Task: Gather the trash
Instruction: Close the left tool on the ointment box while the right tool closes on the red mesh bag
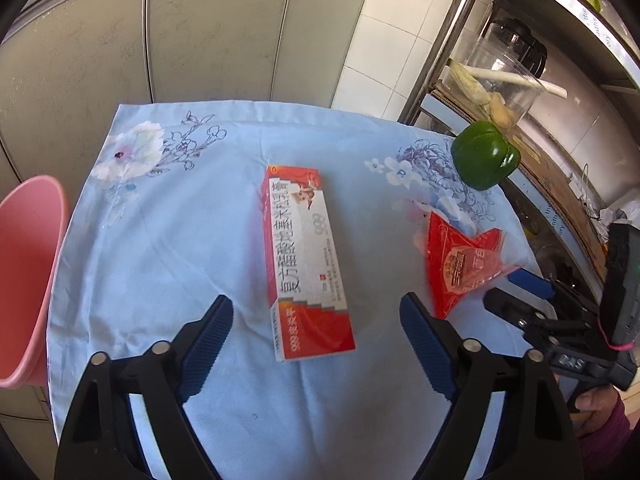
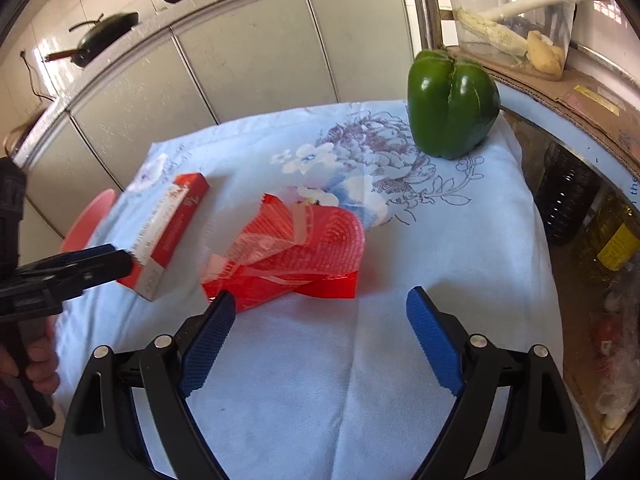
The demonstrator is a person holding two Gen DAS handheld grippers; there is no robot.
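A red and white medicine box [image 1: 306, 264] lies on the light blue floral cloth [image 1: 180, 240]. My left gripper [image 1: 316, 316] is open, its jaws either side of the box's near end, just above the cloth. A crumpled red plastic wrapper [image 2: 288, 252] lies to the right of the box [image 2: 168, 236]. My right gripper [image 2: 320, 308] is open and empty, just in front of the wrapper, its left fingertip close to the wrapper's near edge. The wrapper also shows in the left wrist view [image 1: 460, 264], with the right gripper [image 1: 516, 292] beside it.
A green bell pepper [image 2: 452, 104] stands at the cloth's far right corner. A pink bin [image 1: 28, 276] stands off the table's left edge. A metal shelf [image 1: 520, 92] with a plastic container, cardboard and bottles is on the right. Grey cabinets stand behind.
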